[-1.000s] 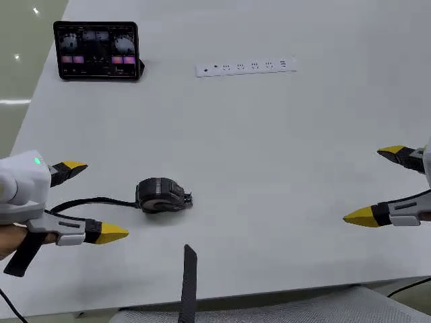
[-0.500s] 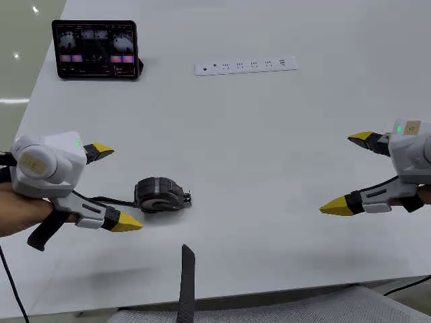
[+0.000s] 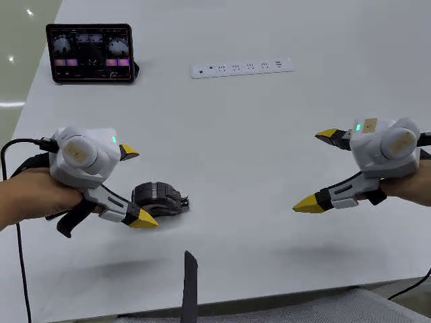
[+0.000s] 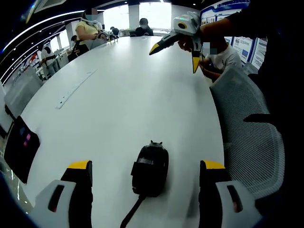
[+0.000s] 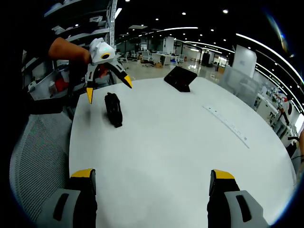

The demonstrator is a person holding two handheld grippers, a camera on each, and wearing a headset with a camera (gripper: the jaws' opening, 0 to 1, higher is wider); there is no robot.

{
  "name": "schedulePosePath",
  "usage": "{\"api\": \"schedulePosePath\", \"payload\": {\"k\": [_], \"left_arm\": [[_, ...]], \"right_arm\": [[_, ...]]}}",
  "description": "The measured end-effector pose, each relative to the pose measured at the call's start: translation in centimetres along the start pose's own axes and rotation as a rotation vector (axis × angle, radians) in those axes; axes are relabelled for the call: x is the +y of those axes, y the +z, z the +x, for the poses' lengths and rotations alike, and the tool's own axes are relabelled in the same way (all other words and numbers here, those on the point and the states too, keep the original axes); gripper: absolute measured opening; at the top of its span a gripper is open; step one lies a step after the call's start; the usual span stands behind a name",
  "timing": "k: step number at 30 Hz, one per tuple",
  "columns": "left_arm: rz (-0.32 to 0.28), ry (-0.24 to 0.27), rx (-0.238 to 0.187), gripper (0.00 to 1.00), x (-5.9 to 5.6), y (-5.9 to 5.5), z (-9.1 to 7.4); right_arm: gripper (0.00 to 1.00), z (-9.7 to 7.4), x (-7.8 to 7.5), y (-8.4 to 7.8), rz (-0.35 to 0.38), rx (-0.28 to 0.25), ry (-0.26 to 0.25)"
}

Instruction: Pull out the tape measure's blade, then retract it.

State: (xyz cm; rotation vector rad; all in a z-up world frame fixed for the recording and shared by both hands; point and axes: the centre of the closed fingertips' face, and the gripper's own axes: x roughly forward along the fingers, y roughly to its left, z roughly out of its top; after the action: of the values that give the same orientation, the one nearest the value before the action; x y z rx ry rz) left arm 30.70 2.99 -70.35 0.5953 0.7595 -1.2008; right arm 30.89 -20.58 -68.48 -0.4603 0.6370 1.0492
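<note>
Tape (image 3: 159, 198): lies on the white table (image 3: 256, 134), just ahead of the left gripper (image 3: 137, 186), blade in.
Left gripper: jaws wide, not touching the tape.
Right gripper (image 3: 315, 169): jaws wide, empty, well apart.

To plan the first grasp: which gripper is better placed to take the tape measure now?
Left. The left gripper is open around the tape measure; the right gripper hangs open, far off.

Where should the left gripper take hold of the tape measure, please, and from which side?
On the case, across its two flat sides, coming in from the strap end. The open left gripper straddles it that way, and this leaves the blade tip, pointing away, free for the right gripper.
</note>
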Motion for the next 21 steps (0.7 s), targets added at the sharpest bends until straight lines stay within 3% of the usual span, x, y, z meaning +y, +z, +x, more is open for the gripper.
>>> {"api": "schedulePosePath", "payload": {"k": [7, 16, 21], "left_arm": [[0.032, -0.029, 0.040, 0.87, 0.0, -0.3, 1.1], [0.055, -0.048, 0.101, 0.73, -0.5, -1.0, 2.8], [0.070, -0.080, 0.114, 0.63, -1.0, -0.5, 3.5]], "right_arm": [[0.99, 2.0, 0.5, 1.3, -0.048, -0.016, 0.042], [0.99, 5.2, 1.3, 2.8, -0.088, -0.038, 0.080], [0.99, 6.9, 2.0, 4.0, -0.105, -0.051, 0.103]]}}
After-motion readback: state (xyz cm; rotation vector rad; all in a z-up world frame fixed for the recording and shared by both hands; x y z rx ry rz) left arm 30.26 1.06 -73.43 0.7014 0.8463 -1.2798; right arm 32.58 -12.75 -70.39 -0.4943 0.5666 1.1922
